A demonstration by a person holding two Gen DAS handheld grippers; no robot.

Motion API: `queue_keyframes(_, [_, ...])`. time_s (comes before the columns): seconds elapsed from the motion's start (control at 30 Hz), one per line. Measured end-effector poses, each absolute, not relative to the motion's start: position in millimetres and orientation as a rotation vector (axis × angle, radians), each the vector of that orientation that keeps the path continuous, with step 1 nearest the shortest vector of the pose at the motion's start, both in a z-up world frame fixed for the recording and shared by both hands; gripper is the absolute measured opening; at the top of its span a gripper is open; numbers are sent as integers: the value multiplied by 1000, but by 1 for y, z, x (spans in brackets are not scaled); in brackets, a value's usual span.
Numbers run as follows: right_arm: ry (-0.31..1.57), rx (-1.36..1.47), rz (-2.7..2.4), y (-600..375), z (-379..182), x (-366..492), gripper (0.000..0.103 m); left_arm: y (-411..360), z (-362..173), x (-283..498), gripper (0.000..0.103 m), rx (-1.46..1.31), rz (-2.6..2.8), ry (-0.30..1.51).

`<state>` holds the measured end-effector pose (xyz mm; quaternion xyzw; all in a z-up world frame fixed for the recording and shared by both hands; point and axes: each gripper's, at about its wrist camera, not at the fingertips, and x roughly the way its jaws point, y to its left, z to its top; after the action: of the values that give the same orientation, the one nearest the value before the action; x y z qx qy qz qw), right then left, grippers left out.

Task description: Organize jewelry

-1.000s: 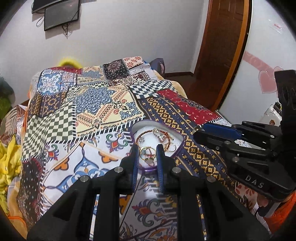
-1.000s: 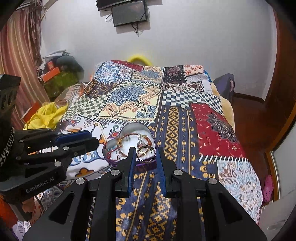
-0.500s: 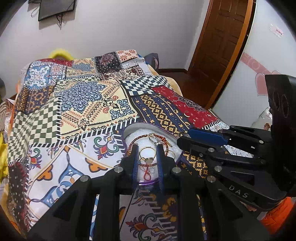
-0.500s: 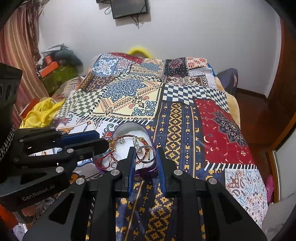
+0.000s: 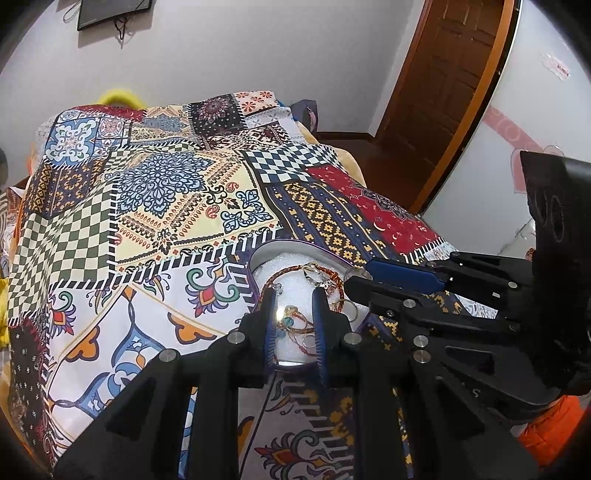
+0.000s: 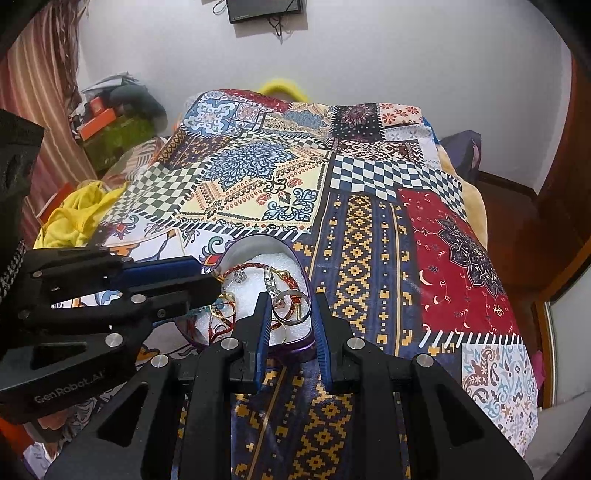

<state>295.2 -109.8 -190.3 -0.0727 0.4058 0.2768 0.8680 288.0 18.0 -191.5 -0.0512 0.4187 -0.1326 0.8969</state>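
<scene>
Two grippers hover close together over a purple-rimmed dish that sits on the patchwork quilt of a bed. In the left wrist view, the left gripper has its fingers parted, a gap showing between the blue pads, and they straddle the near part of the dish, framing a small gold ring with a blue stone tangled in red cord on the white padding. The right gripper also stands apart, its fingers either side of a silver ring lying near the dish's front edge; whether the pads touch the ring cannot be told. A red braided bracelet curves across the far part of the dish, with a small silver charm and a clasp beside it. From the right wrist view, the left gripper reaches in from the left, its tips just over the dish's left rim near the gold ring. Beyond the bed, a dark screen hangs on the white wall, a yellow cloth lies at the bed's left, and a wooden door stands at the right.
</scene>
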Motion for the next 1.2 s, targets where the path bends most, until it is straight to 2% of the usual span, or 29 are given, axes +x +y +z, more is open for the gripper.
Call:
queue_keyframes(0.2, [860,-138,578,-113,-184,293,21,21,-176,277,19,-100,-260,836])
queue_keyframes(0.33, [827,-128,575,-117,-168,284,21,21,-155,263,25,-85,-241,787])
queue_keyframes(0.6, [625,-89,555,-135,-96,235,21,19,-89,215,29,-58,-190,613])
queue_keyframes(0.8, [399,-46,536,-155,-32,176,21,10,-28,151,41,-15,-130,398])
queue_keyframes(0.87, [319,-31,522,-162,-15,153,22,9,-12,128,49,-16,-112,325])
queue_keyframes(1.0, [176,11,491,-175,9,111,45,8,10,91,55,-19,-87,216])
queue_keyframes(1.03, [146,11,476,-177,12,101,49,7,14,81,59,-20,-79,189])
queue_keyframes(1.1, [106,0,448,-177,15,88,54,7,20,64,71,-20,-53,145])
queue_keyframes(1.17, [88,-9,427,-175,15,83,66,8,24,51,93,-26,-32,108])
queue_keyframes(1.2, [82,-10,417,-174,15,79,76,8,25,47,96,-31,-29,98])
